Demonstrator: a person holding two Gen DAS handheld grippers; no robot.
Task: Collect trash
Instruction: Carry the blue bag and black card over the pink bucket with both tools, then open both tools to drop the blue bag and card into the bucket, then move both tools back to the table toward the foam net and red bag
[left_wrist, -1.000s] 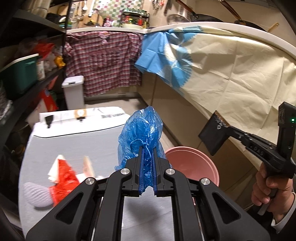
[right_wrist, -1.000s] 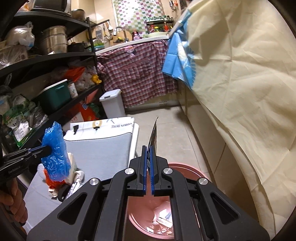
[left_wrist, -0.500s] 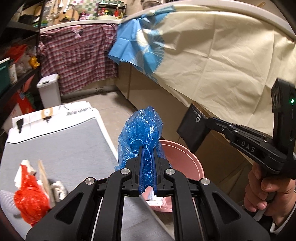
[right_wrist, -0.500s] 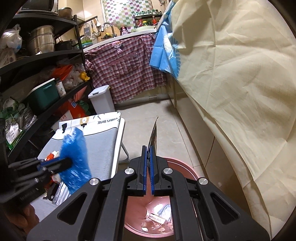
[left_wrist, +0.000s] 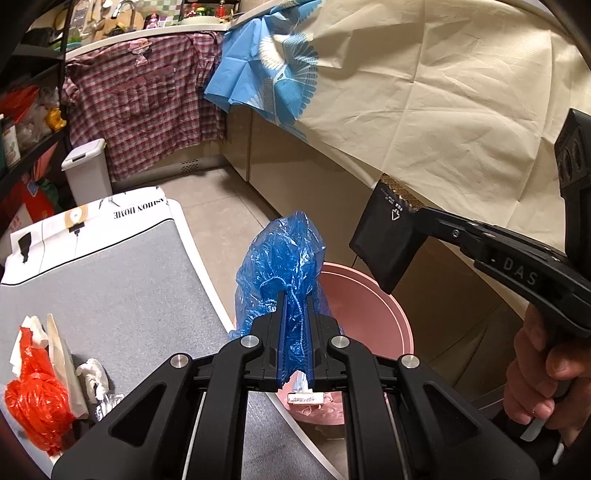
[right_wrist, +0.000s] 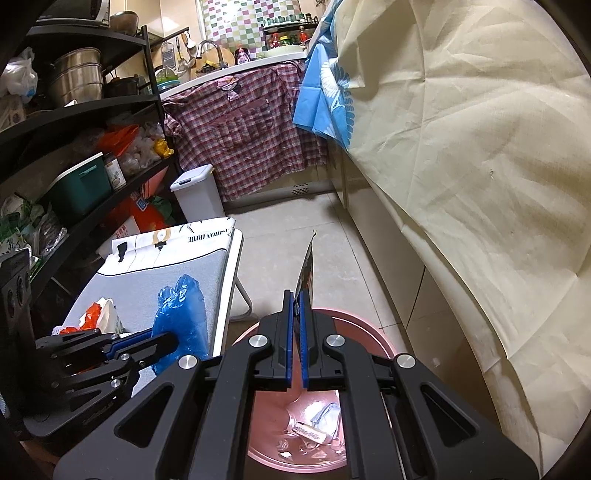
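A person's left gripper (left_wrist: 295, 314) has its jaws clenched on a crumpled blue bag (left_wrist: 284, 258), which sticks up past the tips, over the edge of the grey counter (left_wrist: 110, 280) and beside the pink bin (left_wrist: 373, 317). The right gripper (right_wrist: 296, 314) has its jaws clenched on a flat black packet (right_wrist: 306, 273), seen edge-on in its own view and as a dark rectangle (left_wrist: 388, 243) in the left wrist view, held above the bin's far rim. The bin (right_wrist: 365, 332) stands on the tiled floor (right_wrist: 332, 251) directly below the right jaws, with scraps of wrapper (right_wrist: 314, 432) lying in its bottom. To the left of the left jaws, on the counter, lie a red bag (left_wrist: 35, 398), white crumpled tissue (left_wrist: 92, 373) and a pale paper piece (left_wrist: 61, 354), close together. The person's right hand (left_wrist: 543, 373) grips the handle of the right gripper at the right edge of the left wrist view. Beyond both jaws, a checked cloth (right_wrist: 247, 129) and a blue cloth (right_wrist: 325, 99) hang from a far worktop, and a cream sheet (right_wrist: 461, 147) drapes the cabinets to the right. A white lidded bin (right_wrist: 199, 192) stands by the dark shelves (right_wrist: 92, 103).
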